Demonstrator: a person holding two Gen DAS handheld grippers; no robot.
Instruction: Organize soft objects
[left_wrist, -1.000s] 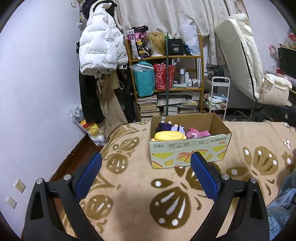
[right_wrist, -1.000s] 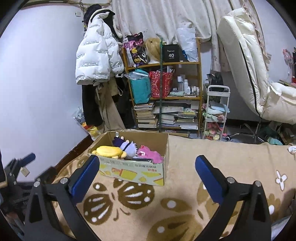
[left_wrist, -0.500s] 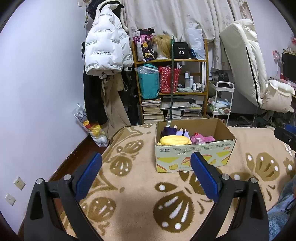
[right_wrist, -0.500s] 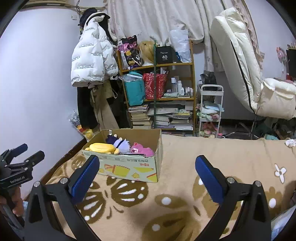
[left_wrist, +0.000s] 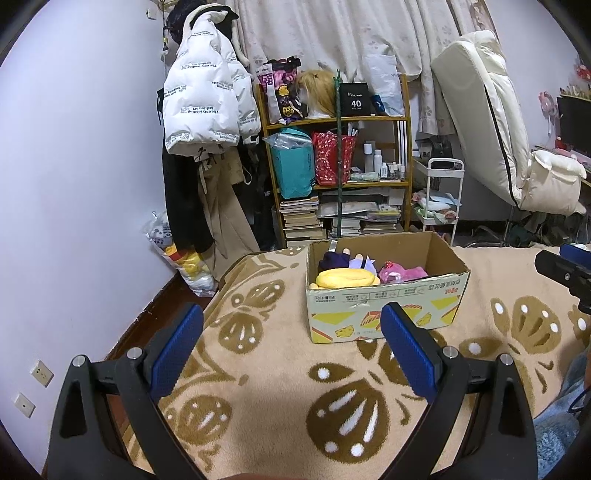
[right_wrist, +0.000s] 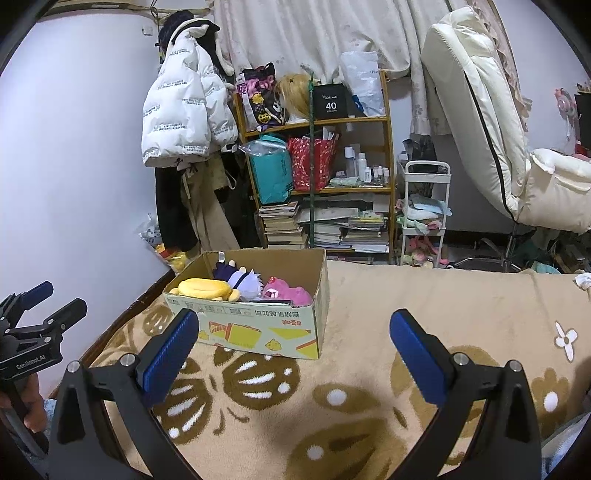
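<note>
An open cardboard box (left_wrist: 388, 308) stands on the beige patterned blanket (left_wrist: 280, 373). It holds a yellow plush (left_wrist: 345, 277), a purple-haired doll (left_wrist: 360, 263) and a pink plush (left_wrist: 400, 272). The box also shows in the right wrist view (right_wrist: 258, 328), with the yellow plush (right_wrist: 205, 288), the doll (right_wrist: 242, 278) and the pink plush (right_wrist: 286, 293). My left gripper (left_wrist: 291, 345) is open and empty, back from the box. My right gripper (right_wrist: 291, 345) is open and empty, right of the box.
A wooden shelf (left_wrist: 336, 177) with bags and books stands behind the box. A white jacket (left_wrist: 205, 99) hangs on the left. A white trolley (right_wrist: 424, 214) and a cream chair (right_wrist: 498, 129) are on the right. A bag of plush toys (left_wrist: 184, 258) sits by the wall.
Both grippers have pulled back and risen from the box, staying open. The right gripper's tip now shows at the left view's right edge, and the left gripper shows more fully in the right view.
</note>
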